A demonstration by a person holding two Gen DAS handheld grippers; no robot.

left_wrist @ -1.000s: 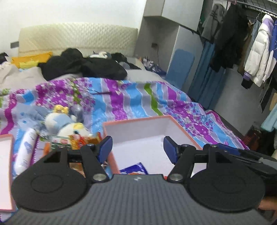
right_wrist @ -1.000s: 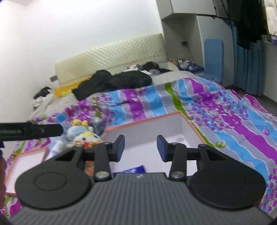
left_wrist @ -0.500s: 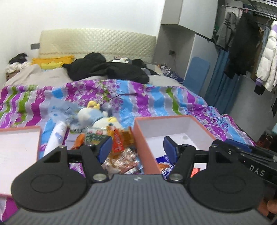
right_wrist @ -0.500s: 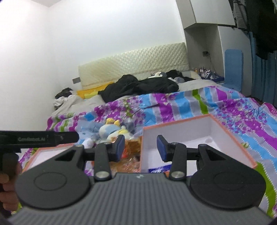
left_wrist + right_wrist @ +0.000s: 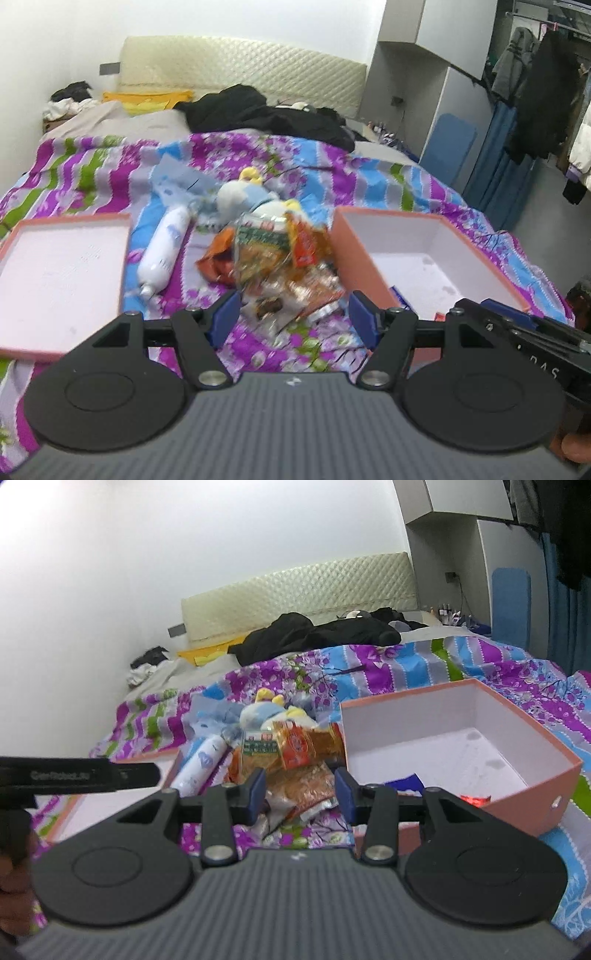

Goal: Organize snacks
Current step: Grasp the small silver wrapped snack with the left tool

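A heap of snack packets [image 5: 277, 258] [image 5: 295, 760] lies on the flowered bedspread between a pink box [image 5: 424, 254] [image 5: 461, 746] on the right and its flat lid [image 5: 59, 273] on the left. A blue packet and a red one lie in the box's near corner. My left gripper [image 5: 290, 317] is open just short of the heap, with nothing between its blue pads. My right gripper [image 5: 300, 788] is open, narrower, also in front of the heap and empty. The right gripper's body shows at the lower right of the left wrist view.
A white bottle [image 5: 162, 247] lies left of the heap, and a plush toy [image 5: 251, 192] sits behind it. Dark clothes [image 5: 266, 114] cover the far end of the bed. A wardrobe and hanging coats [image 5: 535, 85] stand to the right. A hand [image 5: 11, 882] holds the left gripper's handle.
Both views have swung left from the pink box to the snack heap and dropped closer to the bed. The lid and bottle came into view. Neither gripper's jaws moved.
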